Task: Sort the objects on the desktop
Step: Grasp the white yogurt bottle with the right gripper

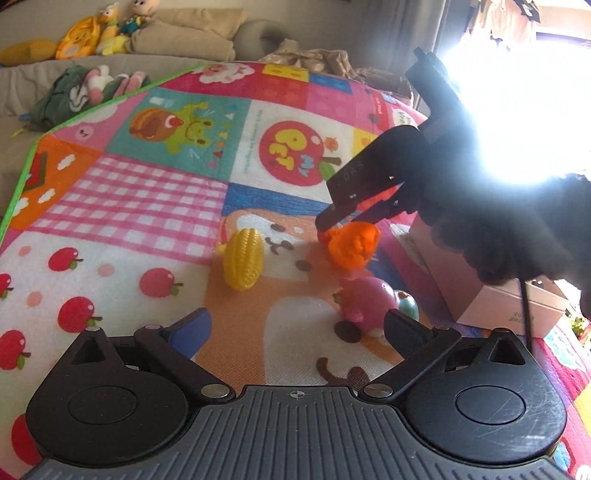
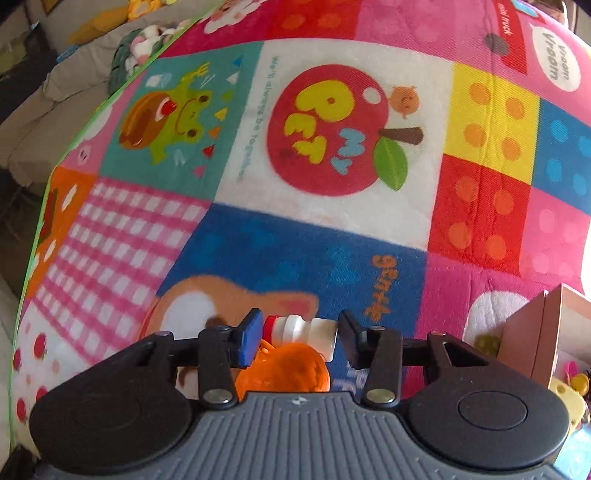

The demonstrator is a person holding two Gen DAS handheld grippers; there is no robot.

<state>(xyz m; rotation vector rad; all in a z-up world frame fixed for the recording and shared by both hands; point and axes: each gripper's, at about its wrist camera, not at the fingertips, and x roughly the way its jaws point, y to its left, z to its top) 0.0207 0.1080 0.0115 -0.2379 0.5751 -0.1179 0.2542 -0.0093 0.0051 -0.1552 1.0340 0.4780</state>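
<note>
A yellow toy corn [image 1: 243, 264], an orange toy [image 1: 352, 243], a pink pig toy [image 1: 365, 304] and a small teal toy [image 1: 408, 305] lie on the colourful play mat [image 1: 147, 206]. My left gripper [image 1: 295, 325] is open and empty, low over the mat just in front of the pig. My right gripper [image 1: 332, 221] reaches down from the right onto the orange toy. In the right wrist view the right gripper [image 2: 297, 334] has a small white bottle with a red cap [image 2: 303, 328] between its fingers, with the orange toy [image 2: 284, 367] just below.
A pink cardboard box [image 1: 491, 295] stands at the right of the mat; it shows in the right wrist view [image 2: 535, 332] with small toys beside it. Plush toys [image 1: 110, 26] and cushions lie on the sofa behind. Strong window glare at upper right.
</note>
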